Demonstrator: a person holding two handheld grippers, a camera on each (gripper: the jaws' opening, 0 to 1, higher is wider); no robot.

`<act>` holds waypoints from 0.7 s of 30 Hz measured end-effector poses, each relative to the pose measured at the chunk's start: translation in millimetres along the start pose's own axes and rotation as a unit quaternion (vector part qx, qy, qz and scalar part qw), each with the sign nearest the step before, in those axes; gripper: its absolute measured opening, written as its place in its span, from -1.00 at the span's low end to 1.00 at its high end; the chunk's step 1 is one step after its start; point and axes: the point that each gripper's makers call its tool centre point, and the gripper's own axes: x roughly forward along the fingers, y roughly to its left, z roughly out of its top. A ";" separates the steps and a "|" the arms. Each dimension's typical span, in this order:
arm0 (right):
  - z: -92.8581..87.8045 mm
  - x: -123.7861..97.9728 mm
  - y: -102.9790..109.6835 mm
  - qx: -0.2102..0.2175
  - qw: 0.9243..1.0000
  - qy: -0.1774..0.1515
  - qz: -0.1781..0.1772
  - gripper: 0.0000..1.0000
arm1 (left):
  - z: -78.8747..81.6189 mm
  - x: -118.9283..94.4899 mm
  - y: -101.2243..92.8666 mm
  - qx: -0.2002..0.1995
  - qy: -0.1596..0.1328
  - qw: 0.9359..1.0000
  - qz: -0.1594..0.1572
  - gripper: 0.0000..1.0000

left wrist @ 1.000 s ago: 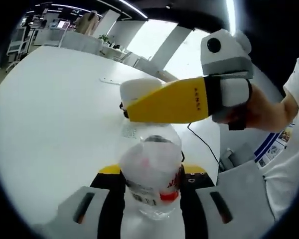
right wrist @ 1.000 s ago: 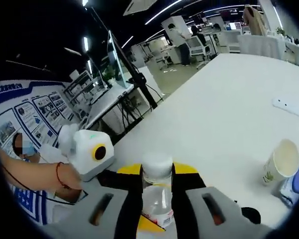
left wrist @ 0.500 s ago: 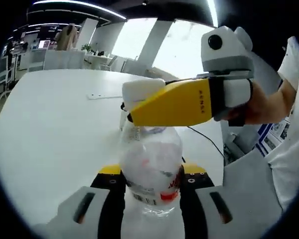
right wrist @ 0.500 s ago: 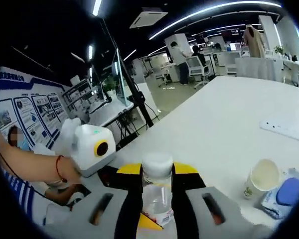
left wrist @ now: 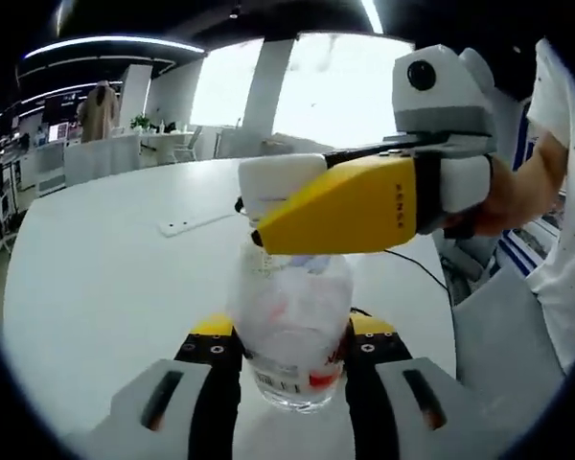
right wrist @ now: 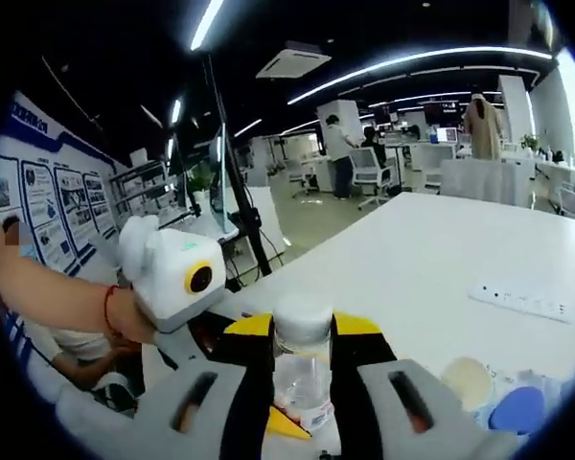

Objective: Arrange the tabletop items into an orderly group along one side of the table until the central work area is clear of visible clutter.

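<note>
A clear plastic bottle with a red and white label stands upright between the jaws of my left gripper, which is shut on its body above the white table. My right gripper, yellow with white tips, reaches in from the right and is shut on the bottle's top. In the right gripper view the white cap sits between that gripper's jaws, with the neck of the bottle below it. The left gripper's body and a hand holding it are at the left.
A paper cup and a blue item on a wrapper lie at the lower right of the right gripper view. A white power strip lies farther out. A black cable runs near the table's edge.
Both views have pitched up, so the table looks flatter and more of the room shows. Both grippers keep their hold on the bottle.
</note>
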 end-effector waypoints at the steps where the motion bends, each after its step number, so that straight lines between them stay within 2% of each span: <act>1: 0.9 0.0 -1.6 -0.002 1.000 -0.002 -0.002 -0.62 | 2.0 2.5 2.6 0.003 -0.002 1.000 0.000 -0.18; 16: 1.9 7.7 -34.9 -0.068 0.996 -0.039 -0.037 -0.61 | 13.4 30.9 30.1 0.066 -0.006 0.998 0.019 -0.18; 21: -0.9 11.5 -43.5 -0.087 0.994 -0.038 -0.053 -0.61 | 13.3 40.0 39.2 0.081 -0.001 0.996 0.020 -0.18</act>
